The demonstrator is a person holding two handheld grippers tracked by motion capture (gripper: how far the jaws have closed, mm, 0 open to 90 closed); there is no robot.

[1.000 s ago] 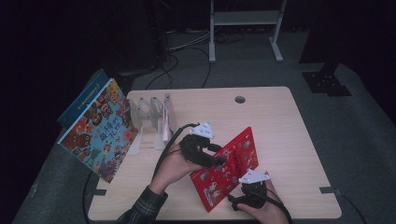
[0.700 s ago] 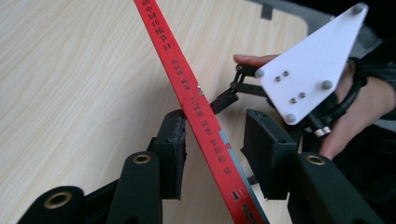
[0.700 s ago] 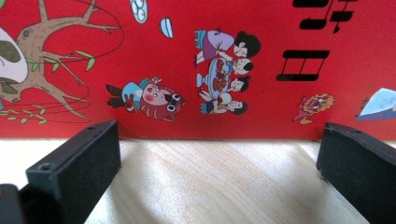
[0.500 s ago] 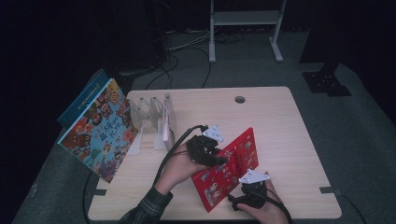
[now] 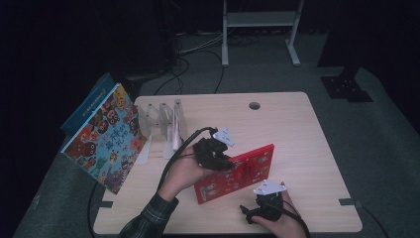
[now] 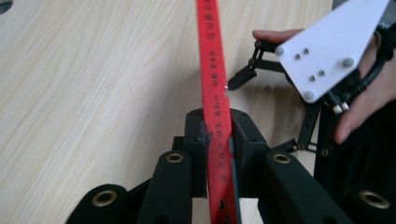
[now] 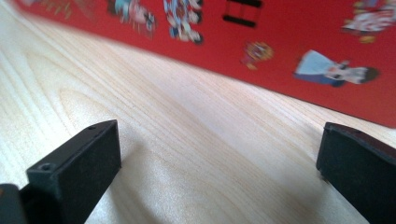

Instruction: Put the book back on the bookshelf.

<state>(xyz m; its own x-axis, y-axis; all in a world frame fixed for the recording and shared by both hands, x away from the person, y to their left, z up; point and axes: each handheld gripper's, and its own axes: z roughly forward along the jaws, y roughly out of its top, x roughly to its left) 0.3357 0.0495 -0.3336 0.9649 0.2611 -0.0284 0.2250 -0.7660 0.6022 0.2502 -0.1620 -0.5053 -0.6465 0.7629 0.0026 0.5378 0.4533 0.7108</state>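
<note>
A red picture book [image 5: 245, 171] stands tilted on the wooden table [image 5: 297, 124], its cover toward the front edge. My left gripper [image 5: 218, 159] grips its upper left corner. In the left gripper view the jaws have just been closing and now press both sides of the red book's [image 6: 215, 88] edge at the left gripper [image 6: 218, 128]. My right gripper [image 5: 262, 204] rests near the table's front edge, just in front of the book. In the right gripper view its fingers [image 7: 88, 154] stand wide apart with only bare wood between them, and the red book [image 7: 289, 42] lies just beyond.
A large colourful picture book [image 5: 106, 136] leans at the table's left edge. A clear acrylic book stand [image 5: 163, 124] is beside it. A cable hole [image 5: 254, 105] sits at the table's back edge. A white metal frame [image 5: 257, 20] and cables are on the floor behind.
My left hand has shifted slightly right onto the red book's upper left corner. The right hand and the book have stayed where they were.
</note>
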